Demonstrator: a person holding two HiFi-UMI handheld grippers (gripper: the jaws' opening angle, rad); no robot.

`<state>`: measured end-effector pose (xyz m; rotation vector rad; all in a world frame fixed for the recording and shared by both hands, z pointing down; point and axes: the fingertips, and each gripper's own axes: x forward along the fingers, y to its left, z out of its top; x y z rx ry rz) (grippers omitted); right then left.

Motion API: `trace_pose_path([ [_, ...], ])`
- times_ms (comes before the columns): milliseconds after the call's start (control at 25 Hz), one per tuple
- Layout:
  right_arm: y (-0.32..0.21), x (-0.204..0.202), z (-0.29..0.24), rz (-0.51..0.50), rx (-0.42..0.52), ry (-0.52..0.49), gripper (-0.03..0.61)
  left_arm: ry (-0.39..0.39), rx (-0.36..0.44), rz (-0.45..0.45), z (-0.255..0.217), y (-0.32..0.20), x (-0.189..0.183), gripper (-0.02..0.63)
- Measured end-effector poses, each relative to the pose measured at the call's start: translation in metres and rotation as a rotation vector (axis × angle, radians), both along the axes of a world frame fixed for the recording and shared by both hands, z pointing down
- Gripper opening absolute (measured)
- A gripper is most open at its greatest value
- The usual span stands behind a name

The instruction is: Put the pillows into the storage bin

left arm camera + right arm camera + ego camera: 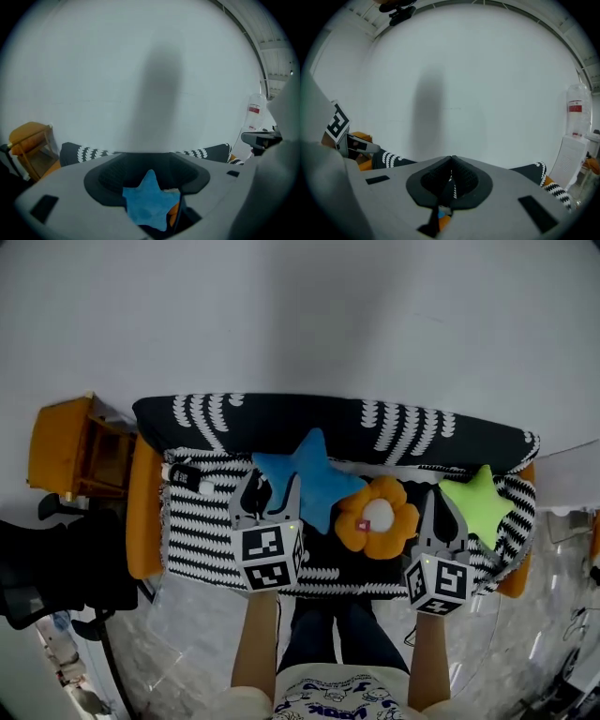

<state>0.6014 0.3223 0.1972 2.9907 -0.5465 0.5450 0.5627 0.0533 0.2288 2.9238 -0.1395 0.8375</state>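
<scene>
White wall (328, 315) fills the background, and below it I see a sofa (328, 418) with a black-and-white patterned cover. An orange wooden side table (70, 446) stands at its left end. Three pillows lie on the seat: a blue star pillow (305, 479) near the middle, an orange flower pillow (377, 518) just beside it, and a green star pillow (480, 502) towards the right end.

My left gripper (269, 491) hovers over the seat just left of the blue star. Its fingers are spread wide with nothing in them; the blue star shows beyond the gap.

My right gripper (441, 512) sits between the flower and the green star. Its fingers are pressed together at the tips and hold nothing.

I can't make out a storage bin in any view.
</scene>
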Motion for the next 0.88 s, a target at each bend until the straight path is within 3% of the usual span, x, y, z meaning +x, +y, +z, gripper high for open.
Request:
trace_pose_path([
  [520, 0.004, 0.071, 0.107, -0.041, -0.019, -0.127, 0.012, -0.274, 0.007, 0.070, 0.179, 0.026, 0.097, 0.282],
  [880, 0.003, 0.103, 0.162, -0.051, -0.020, -0.174, 0.012, -0.370, -0.003, 0.051, 0.265, 0.036, 0.147, 0.314],
])
